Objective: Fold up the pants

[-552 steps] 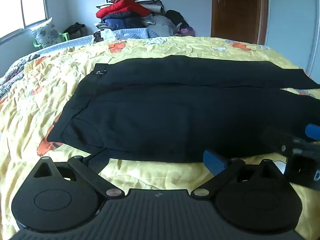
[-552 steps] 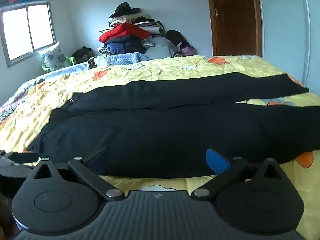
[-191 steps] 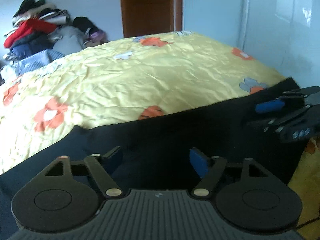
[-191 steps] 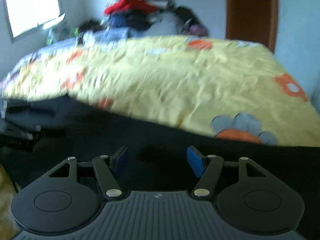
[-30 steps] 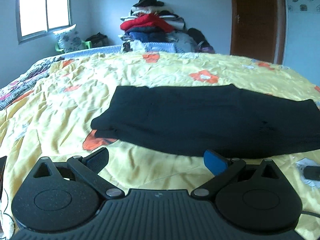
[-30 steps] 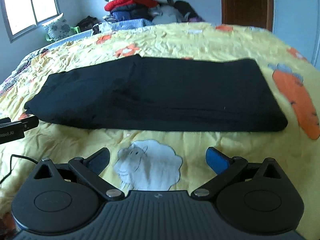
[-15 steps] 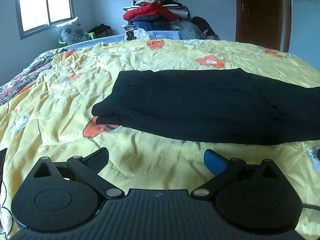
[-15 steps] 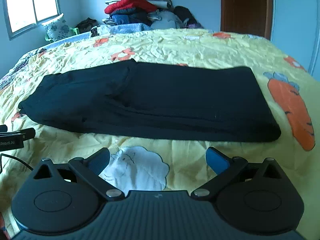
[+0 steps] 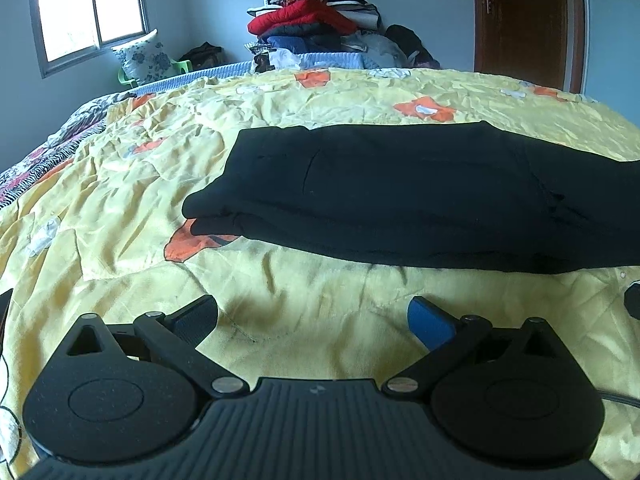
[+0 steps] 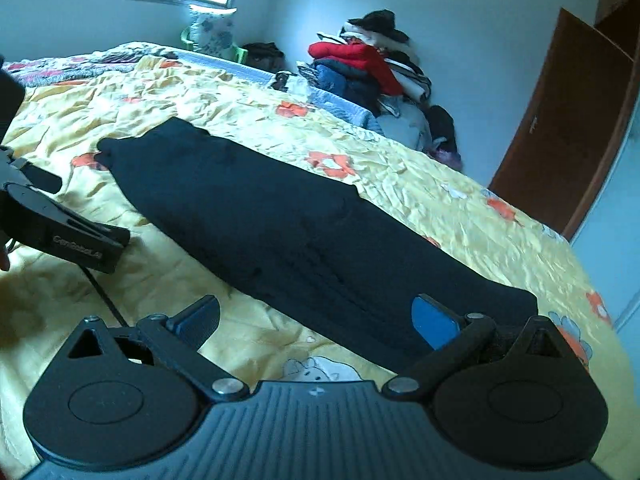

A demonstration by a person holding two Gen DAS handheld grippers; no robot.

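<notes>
Black pants (image 9: 400, 196) lie folded into a long flat bundle on the yellow flowered bedspread (image 9: 280, 300); the left wrist view shows the bundle's left end, stacked in layers over an orange flower print, while its right end runs out of frame; the right wrist view shows the whole length of the pants (image 10: 304, 232), from the far left corner to the rounded near-right end.

Left gripper (image 9: 312, 316): held level and low over the bedspread, just short of the bundle's near edge; jaws spread wide, nothing between them but bare quilt; fingertips (image 9: 430, 322) clear of the cloth.

Right gripper (image 10: 316, 316): camera rolled, so the room leans; jaws spread wide; the blue pad (image 10: 434, 320) overlaps the near-right end of the pants in the picture, though whether it touches the fabric cannot be settled from this angle; the dark pad (image 10: 198, 318) sits over bare bedspread.

Seen only from the right wrist: the left gripper body (image 10: 60, 224) at the left edge, with a cable trailing from it, near the bundle's left part but apart from it.

Both views show the heap of clothes (image 9: 316, 24) against the far wall, the window (image 9: 88, 8) and the brown door (image 9: 524, 20).
</notes>
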